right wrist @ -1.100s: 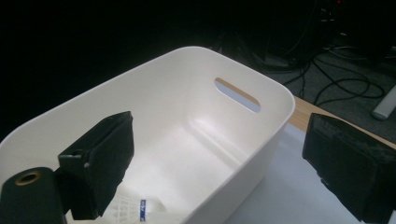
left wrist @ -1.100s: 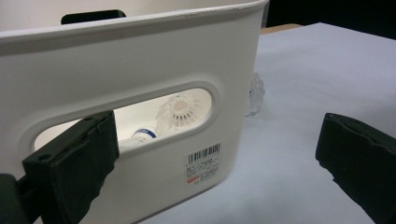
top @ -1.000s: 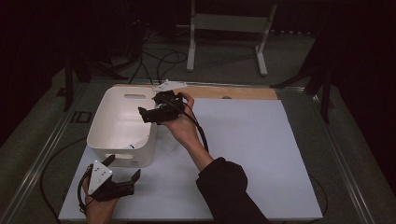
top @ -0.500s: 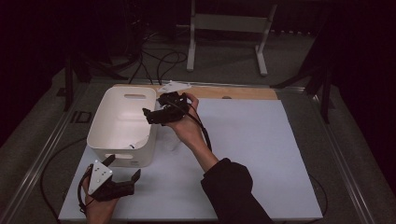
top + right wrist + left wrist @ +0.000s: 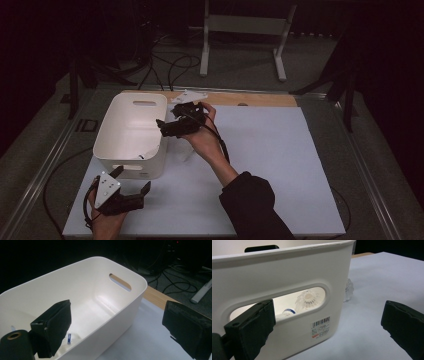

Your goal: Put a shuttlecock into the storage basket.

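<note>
Right jaws: spread wide with nothing between them; the right gripper (image 5: pixel 167 127) hangs over the near-right rim of the white bin (image 5: pixel 116 159), which suits a hand that has just let something fall in.
Left jaws: also apart and empty; the left gripper (image 5: pixel 131 186) rests low on the white sheet (image 5: pixel 280 170) just before the bin's near wall, likely parked out of the way.
Shuttlecock (image 5: pixel 308 299): lies on the bin floor at the near end, visible through the handle slot (image 5: pixel 287 305); a blue-banded thing just beside it may be a second one, too blurred to tell.
Clear object (image 5: pixel 348 290): stands on the sheet just beside the bin's right corner, probably the next thing to be collected.
Bin: open side up, near the left edge of the sheet, within reach of both hands.
</note>
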`<action>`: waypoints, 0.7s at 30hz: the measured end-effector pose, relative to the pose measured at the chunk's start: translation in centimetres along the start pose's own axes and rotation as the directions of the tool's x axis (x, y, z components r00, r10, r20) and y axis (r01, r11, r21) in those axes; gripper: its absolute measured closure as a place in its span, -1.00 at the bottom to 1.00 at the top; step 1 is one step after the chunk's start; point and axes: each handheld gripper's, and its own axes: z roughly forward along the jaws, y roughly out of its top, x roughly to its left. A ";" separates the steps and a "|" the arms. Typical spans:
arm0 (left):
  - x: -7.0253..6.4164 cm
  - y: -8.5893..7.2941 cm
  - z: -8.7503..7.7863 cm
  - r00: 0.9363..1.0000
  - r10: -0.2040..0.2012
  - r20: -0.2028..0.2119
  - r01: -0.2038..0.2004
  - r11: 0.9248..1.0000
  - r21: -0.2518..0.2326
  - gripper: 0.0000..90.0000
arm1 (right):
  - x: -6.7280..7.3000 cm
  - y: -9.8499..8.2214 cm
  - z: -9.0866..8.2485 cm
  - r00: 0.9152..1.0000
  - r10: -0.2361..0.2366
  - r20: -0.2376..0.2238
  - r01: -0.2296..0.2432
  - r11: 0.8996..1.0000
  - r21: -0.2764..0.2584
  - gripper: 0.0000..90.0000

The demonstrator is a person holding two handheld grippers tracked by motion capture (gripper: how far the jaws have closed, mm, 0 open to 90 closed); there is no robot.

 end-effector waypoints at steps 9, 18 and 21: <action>0.0 0.0 0.0 1.000 0.001 -0.001 -0.001 1.000 0.001 -1.00 | -0.2 -0.6 -0.3 1.000 -0.004 0.001 0.004 1.000 0.014 -0.81; 0.0 0.0 0.0 1.000 0.004 -0.002 -0.004 1.000 0.001 -1.00 | -0.3 -1.0 -0.5 1.000 -0.008 0.004 0.008 1.000 0.025 -0.81; 0.0 0.0 0.0 1.000 0.005 -0.001 -0.005 1.000 0.003 -1.00 | -0.4 -1.2 -0.5 1.000 -0.013 0.005 0.013 1.000 0.025 -0.81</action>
